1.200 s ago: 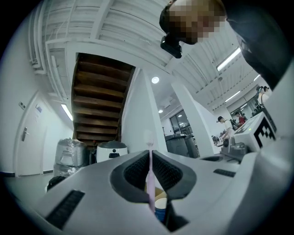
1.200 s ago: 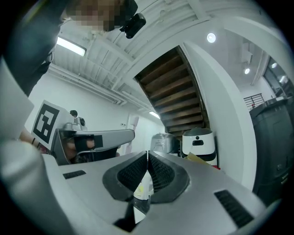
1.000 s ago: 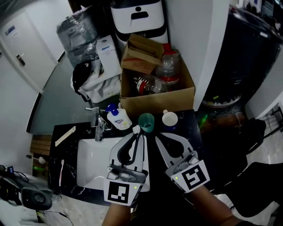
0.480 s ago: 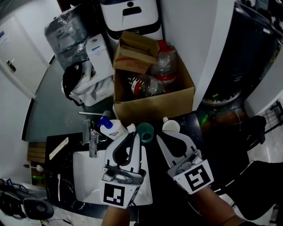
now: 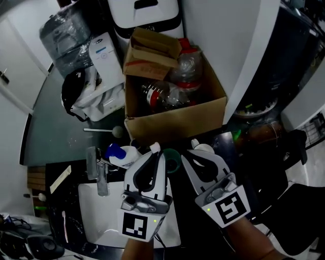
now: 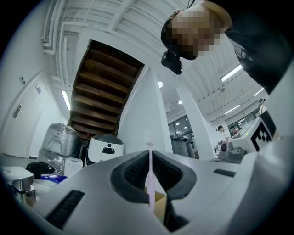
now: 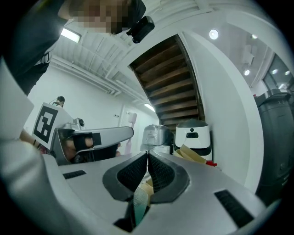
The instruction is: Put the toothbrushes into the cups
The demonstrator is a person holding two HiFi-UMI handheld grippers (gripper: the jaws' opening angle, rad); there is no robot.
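My left gripper (image 5: 154, 152) is shut on a pale pink toothbrush (image 6: 149, 176); its white head (image 5: 155, 147) sticks out past the tips. In the left gripper view the jaws (image 6: 150, 153) pinch the handle upright. The right gripper (image 5: 188, 152) stands beside it, shut, and I see nothing between its pads (image 7: 147, 155). A green cup (image 5: 172, 159) sits on the dark counter between the two tips, seen again below the right jaws (image 7: 139, 202). A white cup (image 5: 204, 148) peeks out behind the right tip. Another pink toothbrush (image 5: 64, 226) lies on the counter at far left.
A white sink (image 5: 99, 216) with a chrome tap (image 5: 101, 175) lies left of the grippers, with a blue-capped bottle (image 5: 121, 154) behind it. A cardboard box (image 5: 203, 109) of bottles stands just beyond the cups. A white bin (image 5: 143, 12) and wrapped bundles sit farther back.
Both grippers have moved forward toward the cups, whose rims their tips now partly cover. The left one still holds the toothbrush; both stay shut.
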